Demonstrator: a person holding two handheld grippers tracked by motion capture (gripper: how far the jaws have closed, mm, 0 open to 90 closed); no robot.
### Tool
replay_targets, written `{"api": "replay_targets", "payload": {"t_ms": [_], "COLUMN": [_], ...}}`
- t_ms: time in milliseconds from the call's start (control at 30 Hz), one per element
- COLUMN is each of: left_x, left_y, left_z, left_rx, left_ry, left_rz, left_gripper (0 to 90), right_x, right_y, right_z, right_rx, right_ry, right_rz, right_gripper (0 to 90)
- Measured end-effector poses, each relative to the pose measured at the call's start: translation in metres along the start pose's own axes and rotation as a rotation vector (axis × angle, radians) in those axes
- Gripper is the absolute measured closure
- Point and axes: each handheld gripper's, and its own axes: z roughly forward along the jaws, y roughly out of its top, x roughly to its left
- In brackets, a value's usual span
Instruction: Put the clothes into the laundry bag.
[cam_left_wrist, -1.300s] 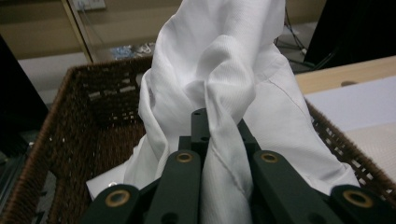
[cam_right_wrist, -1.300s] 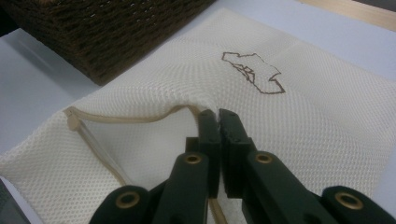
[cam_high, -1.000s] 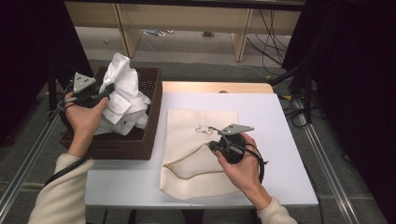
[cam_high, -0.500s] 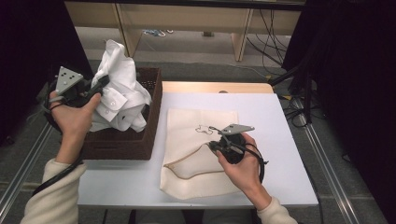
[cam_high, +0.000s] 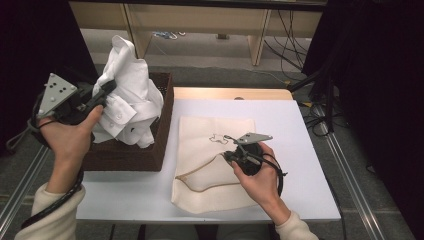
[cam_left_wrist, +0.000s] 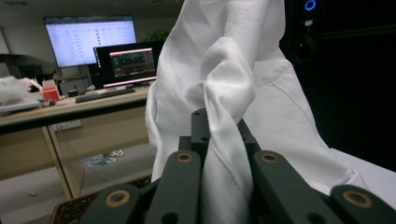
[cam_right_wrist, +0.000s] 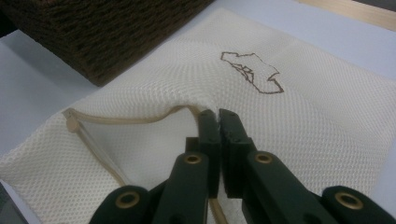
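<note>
Both tongs are clamped on cloth: my left tongs (cam_high: 106, 89) pinch a twisted fold of the white shirt (cam_high: 131, 95), and my right tongs (cam_high: 228, 155) are shut on the raised rim of the mesh laundry bag (cam_high: 215, 131). Going by size, the table (cam_high: 300, 130) carries everything, with the dark wicker basket (cam_high: 160, 135) at its left edge and the bag lying flat beside it. The shirt hangs from my left grip above the basket, its lower part draped inside.

I judge the shirt light, soft and floppy; it will sag and trail, so one pinch gives little control, and a hold near the collar or shoulder seam would bunch less. The bag is thin, limp netting that collapses unless lifted, so the corded hem (cam_right_wrist: 140, 119) at its mouth is the sensible place to grip. Its cord stopper (cam_right_wrist: 71, 124) is small, hard and easy to snag.
</note>
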Motion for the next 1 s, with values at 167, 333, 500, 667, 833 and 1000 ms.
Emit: {"api": "replay_targets", "payload": {"t_ms": [167,333,500,667,833,1000], "left_x": [-0.002,-0.028,-0.045,-0.061,-0.08,-0.093], "left_y": [0.019,0.023,0.028,0.038,0.046,0.052], "left_z": [-0.007,-0.013,-0.018,-0.024,-0.034,-0.043], "left_rx": [-0.044,-0.069,-0.091,-0.108,-0.128,-0.128], "left_ry": [-0.037,-0.092,-0.149,-0.216,-0.302,-0.381], "left_rz": [0.223,0.058,0.066,0.069,0.063,0.046], "left_gripper": [84.2,84.2,84.2,84.2,84.2,84.1], "right_x": [0.0,0.0,0.0,0.0,0.0,-0.001], "right_y": [-0.001,0.0,0.0,0.0,0.0,0.0], "right_z": [0.001,-0.001,0.0,0.0,-0.003,-0.002], "right_rx": [0.008,0.003,-0.007,0.004,0.023,0.012], "right_ry": [-0.001,-0.001,-0.001,0.007,0.0,0.0], "right_rz": [-0.002,0.005,0.01,0.029,0.048,0.03], "right_gripper": [89.4,89.4,89.4,89.4,89.4,89.4]}}
